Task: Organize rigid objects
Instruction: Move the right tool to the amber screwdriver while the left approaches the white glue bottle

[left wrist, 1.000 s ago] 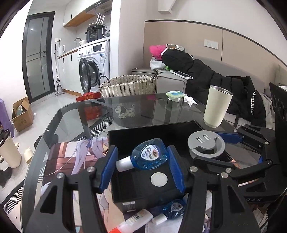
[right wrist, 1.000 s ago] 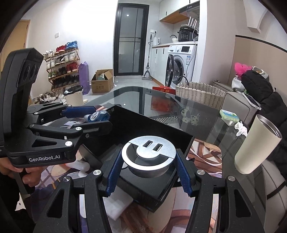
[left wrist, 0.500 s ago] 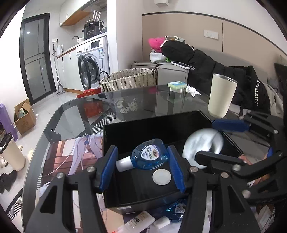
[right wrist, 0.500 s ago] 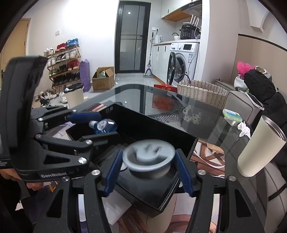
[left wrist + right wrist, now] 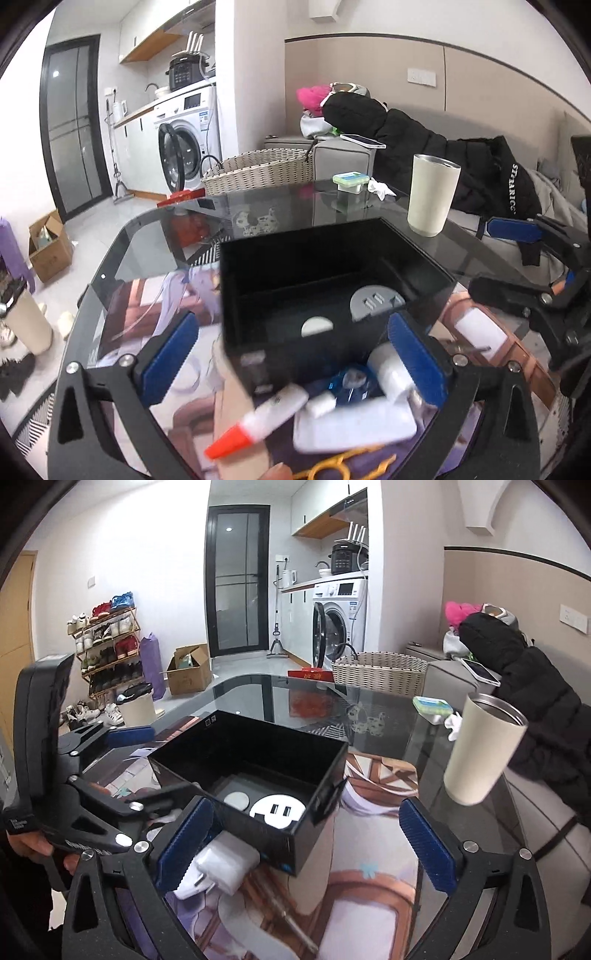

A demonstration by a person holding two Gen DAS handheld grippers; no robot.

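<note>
A black open box (image 5: 332, 254) (image 5: 258, 738) sits on the glass table. Inside lie a round grey USB socket (image 5: 376, 301) (image 5: 277, 810) and a small white disc (image 5: 317, 326) (image 5: 237, 799). My left gripper (image 5: 291, 354) is open and empty, just in front of the box. Below it lie a white tube with an orange cap (image 5: 258, 421), a blue bottle (image 5: 351, 382), a white flat case (image 5: 354, 424) and a white roll (image 5: 388, 369). My right gripper (image 5: 306, 845) is open and empty near the box's front right corner. A white charger plug (image 5: 221, 864) lies by its left finger.
A cream tumbler (image 5: 432, 194) (image 5: 480, 749) stands right of the box. A green-lidded case (image 5: 351, 181) and a wicker basket (image 5: 258, 170) are at the table's far edge. A printed mat (image 5: 369, 849) covers the near table. Gold scissors (image 5: 343, 467) lie at the front.
Both grippers opened and pulled back from the box. The USB socket now lies inside the box. The blue bottle is out of the left fingers; where it went cannot be told.
</note>
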